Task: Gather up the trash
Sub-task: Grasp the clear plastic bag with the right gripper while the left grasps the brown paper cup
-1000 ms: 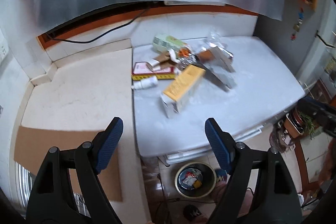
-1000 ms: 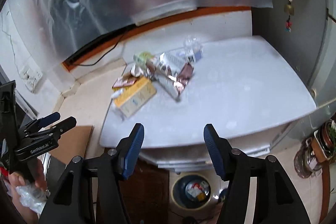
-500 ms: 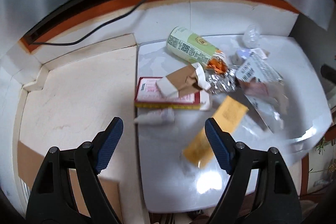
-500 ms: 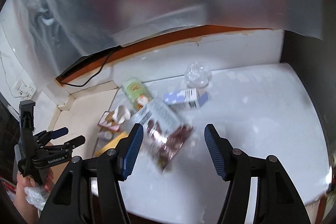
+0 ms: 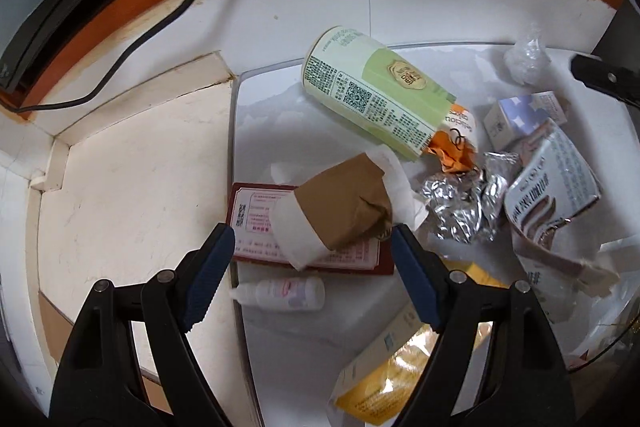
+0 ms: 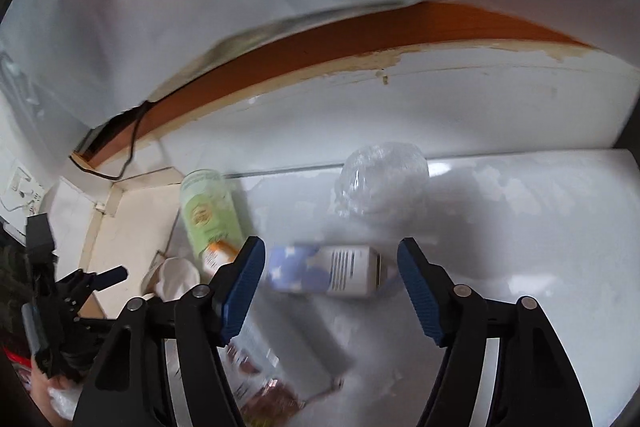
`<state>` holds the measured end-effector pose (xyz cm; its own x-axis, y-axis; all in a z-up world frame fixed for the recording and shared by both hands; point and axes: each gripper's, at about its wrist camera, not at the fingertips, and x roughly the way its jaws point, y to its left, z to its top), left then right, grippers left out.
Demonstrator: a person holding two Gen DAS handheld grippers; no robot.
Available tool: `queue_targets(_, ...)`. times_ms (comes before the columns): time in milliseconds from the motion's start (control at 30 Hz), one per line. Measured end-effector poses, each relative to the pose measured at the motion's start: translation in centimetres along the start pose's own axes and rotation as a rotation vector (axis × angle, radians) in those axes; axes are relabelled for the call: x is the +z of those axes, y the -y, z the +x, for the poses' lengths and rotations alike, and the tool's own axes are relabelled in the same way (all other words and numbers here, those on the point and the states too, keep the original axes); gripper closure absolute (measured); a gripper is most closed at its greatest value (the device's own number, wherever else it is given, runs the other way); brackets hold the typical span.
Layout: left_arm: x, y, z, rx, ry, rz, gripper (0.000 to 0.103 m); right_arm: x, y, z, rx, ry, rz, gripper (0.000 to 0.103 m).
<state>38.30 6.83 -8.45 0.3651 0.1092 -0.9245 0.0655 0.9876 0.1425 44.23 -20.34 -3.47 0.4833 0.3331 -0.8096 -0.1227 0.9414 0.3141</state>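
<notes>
Trash lies heaped on a white tabletop [image 5: 280, 107]. My left gripper [image 5: 312, 263] is open above a crumpled brown and white paper cup [image 5: 340, 211] that rests on a red-edged card [image 5: 256, 215]. A green paper cup [image 5: 372, 91] lies on its side behind it, with crushed foil [image 5: 464, 195] and a printed packet [image 5: 552, 183] to the right. My right gripper [image 6: 330, 267] has its jaws opening; a small blue and white box [image 6: 324, 269] lies on the table beyond them, untouched. A clear plastic ball [image 6: 384, 179] sits farther back.
A small white dropper bottle [image 5: 284, 293] and a yellow box [image 5: 396, 359] lie near the table's front. A cream counter [image 5: 132, 187] adjoins on the left, with a black cable [image 5: 160, 27] along the wall. A hand holds the left gripper [image 6: 80, 287] at the right wrist view's left edge.
Both grippers have moved forward and down over the table, so the trash looks much closer. The floor bin has left both views. The right jaws stand a little wider.
</notes>
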Motion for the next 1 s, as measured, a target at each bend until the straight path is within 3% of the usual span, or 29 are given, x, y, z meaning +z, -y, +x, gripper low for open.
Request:
queue_targets(100, 0.6, 0.3, 0.7, 0.004, -0.014, 0.015, 0.03, 0.9, 0.1, 2.3, -0.02, -0.001, -0.022, 0.033)
queue_targets(200, 0.9, 0.6, 1.2, 0.002, -0.035, 0.025, 0.046, 1.8, 0.4, 4.8, -0.057, -0.009, -0.036, 0.033)
queue_targets(267, 1.1, 0.6, 1.5, -0.004, -0.044, 0.02, 0.063, 2.2, 0.9, 6.3, -0.093, -0.017, -0.036, 0.033)
queue_targets(400, 1.3, 0.5, 1.2, -0.005, -0.009, 0.008, 0.079, 2.4, 1.9, 8.4, -0.15, -0.025, -0.024, 0.034)
queue_targets(433, 1.4, 0.4, 0.9, -0.004, 0.008, 0.006, 0.085, 2.4, 2.1, 8.6, -0.156, -0.022, -0.023, 0.045)
queue_targets(467, 1.4, 0.3, 0.6, -0.002, 0.022, 0.002, 0.09, 2.3, 2.3, 9.0, -0.156, -0.02, -0.026, 0.062)
queue_targets(567, 1.5, -0.5, -0.5, -0.033, 0.051, -0.045, 0.099, 2.1, 2.0, 9.0, -0.148, -0.001, -0.051, 0.065)
queue_targets(1000, -0.9, -2.7, -5.7, -0.123, 0.148, -0.172, 0.1, 0.0, -1.8, 3.4, -0.081, 0.113, -0.098, 0.067)
